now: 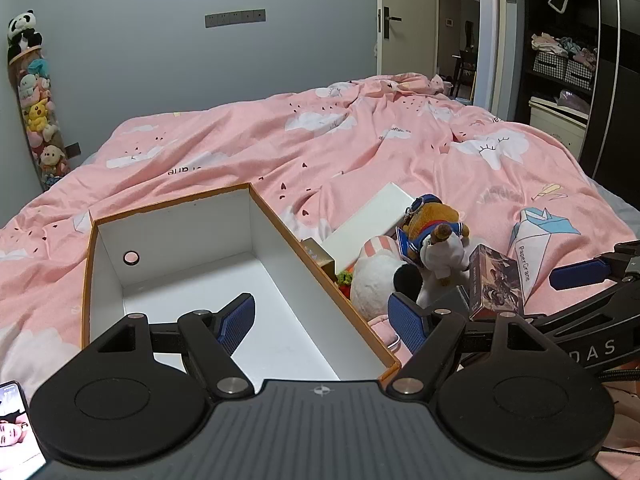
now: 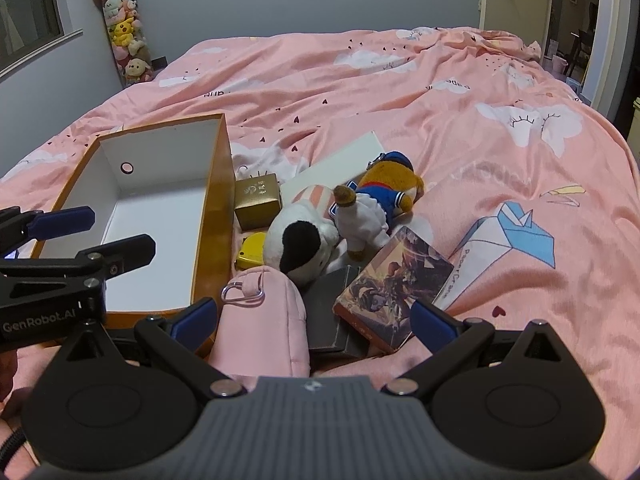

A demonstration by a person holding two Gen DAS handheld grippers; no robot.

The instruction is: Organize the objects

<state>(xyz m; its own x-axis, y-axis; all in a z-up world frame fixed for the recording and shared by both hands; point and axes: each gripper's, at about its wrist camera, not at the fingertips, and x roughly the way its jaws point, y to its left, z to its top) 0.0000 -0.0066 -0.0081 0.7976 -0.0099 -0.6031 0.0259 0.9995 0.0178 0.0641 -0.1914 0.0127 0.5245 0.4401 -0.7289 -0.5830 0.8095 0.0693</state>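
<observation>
An open cardboard box (image 1: pixel 90 280) with an orange rim and white inside lies empty on the bed. My left gripper (image 1: pixel 322 320) hangs open over its near right wall, one finger inside and one outside. To the right of the box lie a gold box (image 2: pixel 256 200), a yellow item (image 2: pixel 252 254), a white-and-black plush (image 2: pixel 300 240), a brown plush in a sailor suit (image 2: pixel 384 200), a picture box (image 2: pixel 396 284), a dark grey box (image 2: pixel 332 308) and a pink pouch (image 2: pixel 260 320). My right gripper (image 2: pixel 314 320) stands open just short of the pouch and picture box, gripping nothing.
A pink duvet (image 2: pixel 400 80) covers the whole bed. A flat white box (image 2: pixel 344 156) lies behind the plushes. A phone (image 1: pixel 16 428) lies at the near left. A tall tube of plush toys (image 1: pixel 38 100) stands by the far wall; a wardrobe (image 1: pixel 560 60) is at the right.
</observation>
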